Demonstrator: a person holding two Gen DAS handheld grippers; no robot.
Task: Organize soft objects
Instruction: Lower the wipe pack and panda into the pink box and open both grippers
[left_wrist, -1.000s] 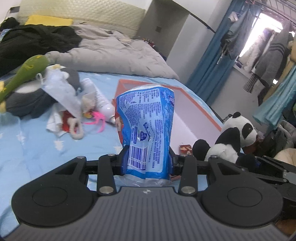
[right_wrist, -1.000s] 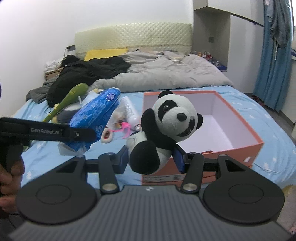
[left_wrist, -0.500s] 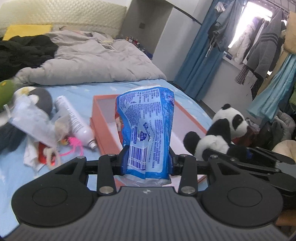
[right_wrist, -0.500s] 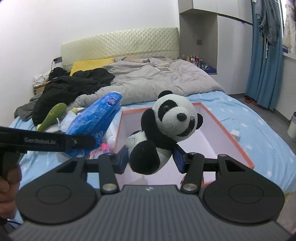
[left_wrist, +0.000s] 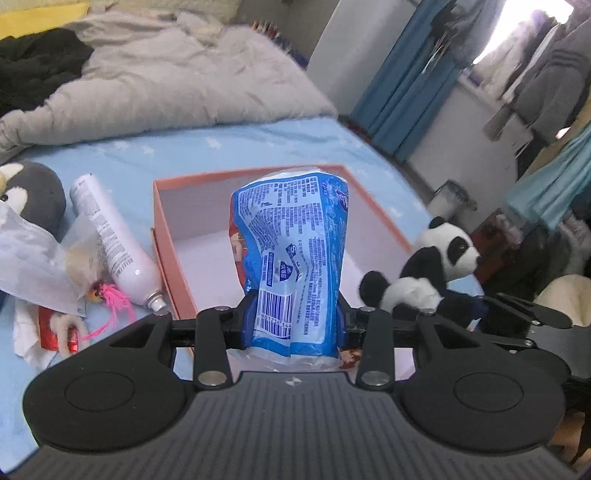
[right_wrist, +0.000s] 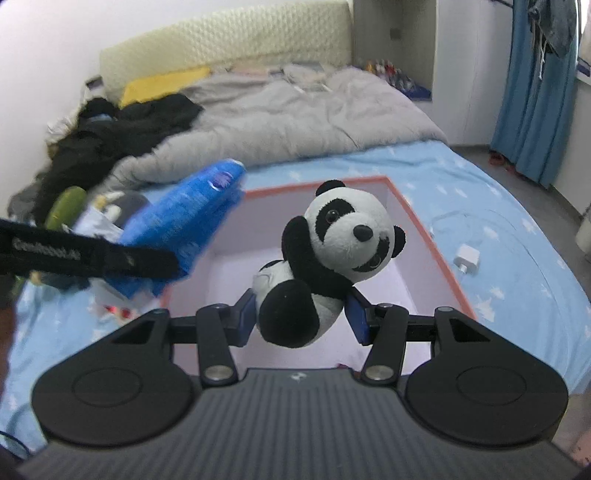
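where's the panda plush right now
The panda plush is clamped in the right gripper, held above the open orange box on the bed; in the left wrist view it appears right of the blue packet.

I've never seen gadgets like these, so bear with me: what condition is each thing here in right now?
Left gripper: shut on the blue packet.
Blue packet: held upright above the box.
Right gripper: shut on the panda plush.
Panda plush: held above the box.
Orange box: open, no lid.
White spray can: lying on the bed beside the box.
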